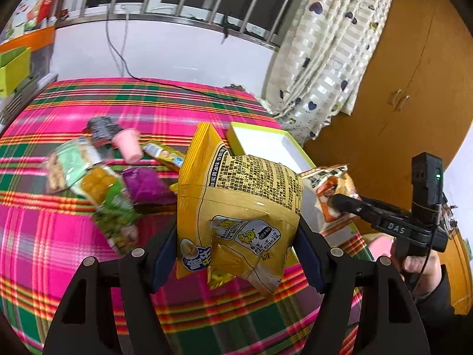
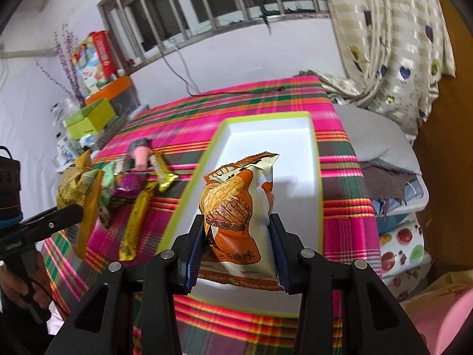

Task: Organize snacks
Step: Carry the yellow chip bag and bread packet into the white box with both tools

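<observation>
Carry step, both tools loaded. Left gripper (image 1: 236, 236) clamped on yellow bag (image 1: 236, 201), held above the plaid cloth (image 1: 59, 236). Right gripper (image 2: 236, 236) clamped on orange bag (image 2: 236, 207), above the white tray (image 2: 266, 136). Tray at 12 o'clock from orange bag. Judged next: lower, release orange bag into tray; yellow bag follows.

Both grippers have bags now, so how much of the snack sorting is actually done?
Done: nothing yet; the green-rimmed tray shows only its bare white floor. In hand: the left gripper clamps a yellow chip bag, and the right gripper holds an orange-and-white snack bag above the tray. Left: the pink cup, purple packet, green packets and gold bars on the plaid cloth.
</observation>
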